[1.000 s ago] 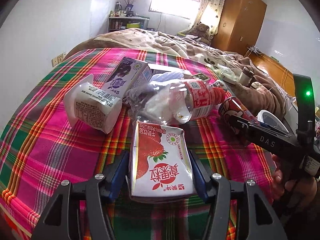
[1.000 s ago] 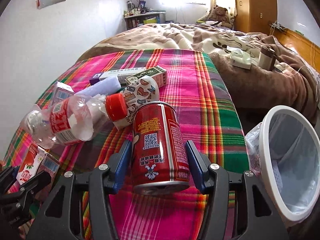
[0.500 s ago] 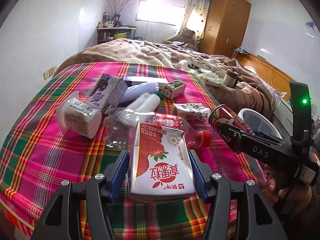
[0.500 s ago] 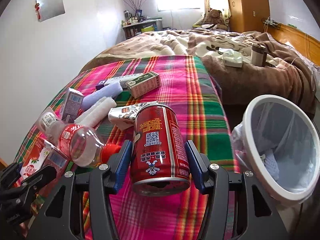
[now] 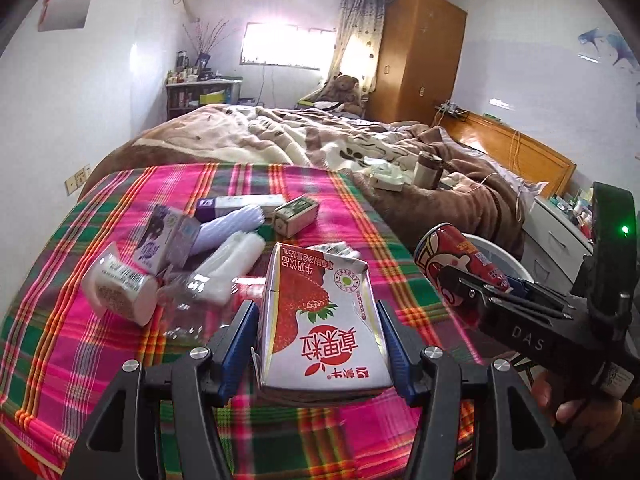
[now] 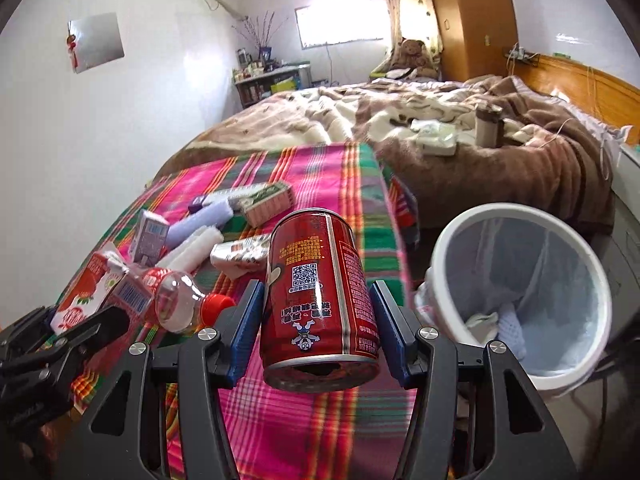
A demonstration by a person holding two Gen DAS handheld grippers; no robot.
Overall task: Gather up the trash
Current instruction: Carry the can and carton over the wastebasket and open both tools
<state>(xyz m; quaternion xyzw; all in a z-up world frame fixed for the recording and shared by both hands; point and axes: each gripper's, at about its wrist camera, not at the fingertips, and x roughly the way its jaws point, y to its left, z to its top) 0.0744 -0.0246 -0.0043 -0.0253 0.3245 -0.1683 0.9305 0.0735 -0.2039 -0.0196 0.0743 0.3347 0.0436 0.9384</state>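
L gripper (image 5: 320,332) pinching strawberry milk carton (image 5: 324,320), R gripper (image 6: 318,312) clamped on red can (image 6: 318,296); both lifted clear of plaid blanket (image 5: 80,340) (prob for drop into bin (image 6: 520,292)).

Left gripper (image 5: 318,344): lower centre of its frame, blue pads clamped on both sides of carton (image 5: 324,320), tilted downward | Right gripper (image 6: 320,320): lower centre of its frame, pads clamped on can (image 6: 320,300) | Right hand (image 5: 580,404): lower right of left view, wrapped round the handle.
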